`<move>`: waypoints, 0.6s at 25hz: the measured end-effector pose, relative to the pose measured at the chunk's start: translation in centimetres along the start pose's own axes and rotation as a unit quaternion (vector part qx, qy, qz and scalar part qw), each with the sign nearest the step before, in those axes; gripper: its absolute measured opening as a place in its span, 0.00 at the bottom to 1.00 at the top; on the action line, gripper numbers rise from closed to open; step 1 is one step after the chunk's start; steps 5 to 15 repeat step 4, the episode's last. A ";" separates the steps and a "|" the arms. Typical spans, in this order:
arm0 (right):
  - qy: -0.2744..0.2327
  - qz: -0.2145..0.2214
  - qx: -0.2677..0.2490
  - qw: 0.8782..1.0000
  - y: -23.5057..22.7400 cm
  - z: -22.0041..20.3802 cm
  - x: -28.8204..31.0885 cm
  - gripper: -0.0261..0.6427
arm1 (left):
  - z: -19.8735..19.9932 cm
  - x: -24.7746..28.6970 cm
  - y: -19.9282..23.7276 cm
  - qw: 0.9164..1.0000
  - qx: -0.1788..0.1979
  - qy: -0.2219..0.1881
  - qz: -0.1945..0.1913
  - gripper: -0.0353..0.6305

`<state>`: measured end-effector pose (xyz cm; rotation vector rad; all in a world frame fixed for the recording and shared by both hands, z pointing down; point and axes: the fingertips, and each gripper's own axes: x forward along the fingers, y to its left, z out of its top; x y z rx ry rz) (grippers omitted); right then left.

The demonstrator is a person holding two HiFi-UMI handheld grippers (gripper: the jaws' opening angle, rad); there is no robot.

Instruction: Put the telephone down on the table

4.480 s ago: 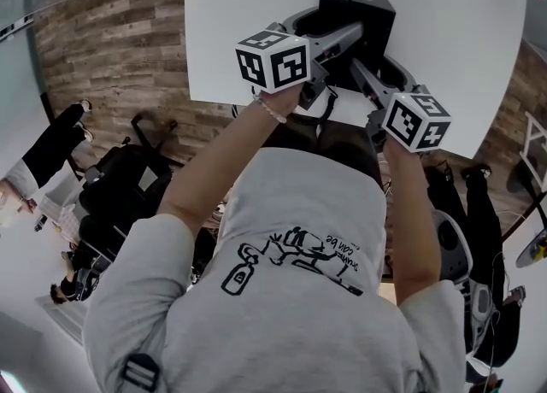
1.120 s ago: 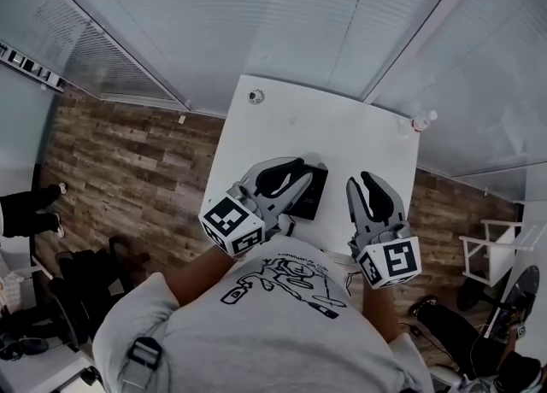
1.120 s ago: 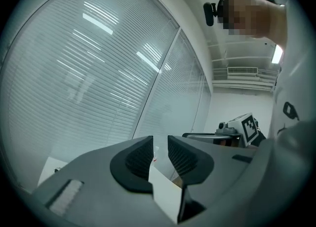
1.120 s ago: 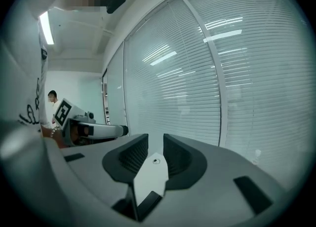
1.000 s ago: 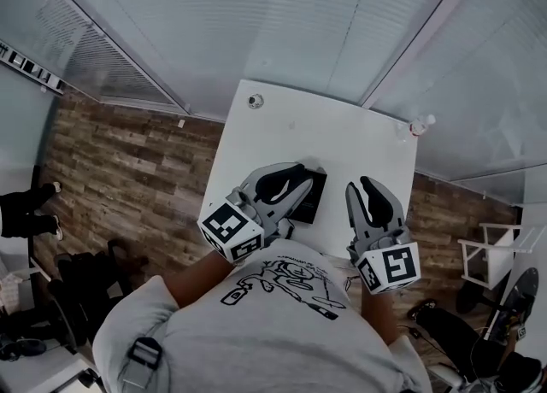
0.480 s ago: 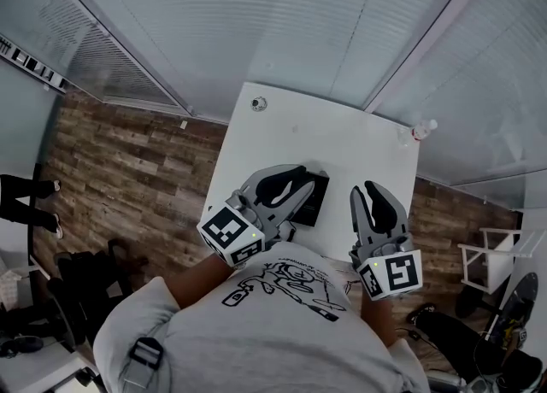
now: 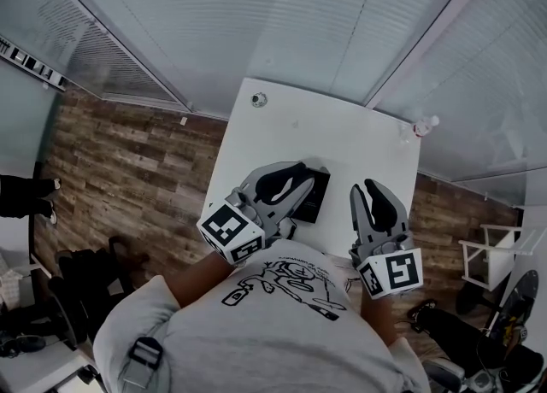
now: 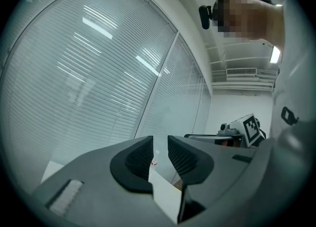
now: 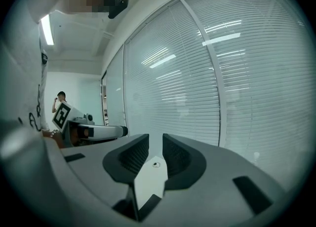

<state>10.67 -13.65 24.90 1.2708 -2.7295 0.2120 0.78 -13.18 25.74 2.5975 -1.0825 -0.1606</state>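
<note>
I hold both arms out ahead, grippers side by side and apart. My left gripper points toward two o'clock, my right gripper toward twelve. Both pairs of jaws are closed, gripping nothing.

The white desk stands on a wood-plank floor, its far edge against slatted blinds. A black telephone lies flat near the near edge. A small round object sits at the far left corner and a small pale item at the far right corner.

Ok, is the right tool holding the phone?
No, the right tool is shut with nothing between its jaws; the phone lies on the table by the left tool.
</note>
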 end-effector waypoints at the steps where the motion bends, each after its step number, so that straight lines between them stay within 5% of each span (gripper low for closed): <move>1: 0.001 0.000 0.001 1.000 -0.1 -0.1 0.0 0.16 | -0.1 0.1 0.1 1.000 0.000 0.001 0.000 0.19; 15: 0.003 0.001 0.002 1.000 -0.3 -0.3 0.2 0.16 | -0.3 0.4 0.2 1.000 -0.002 0.003 0.000 0.19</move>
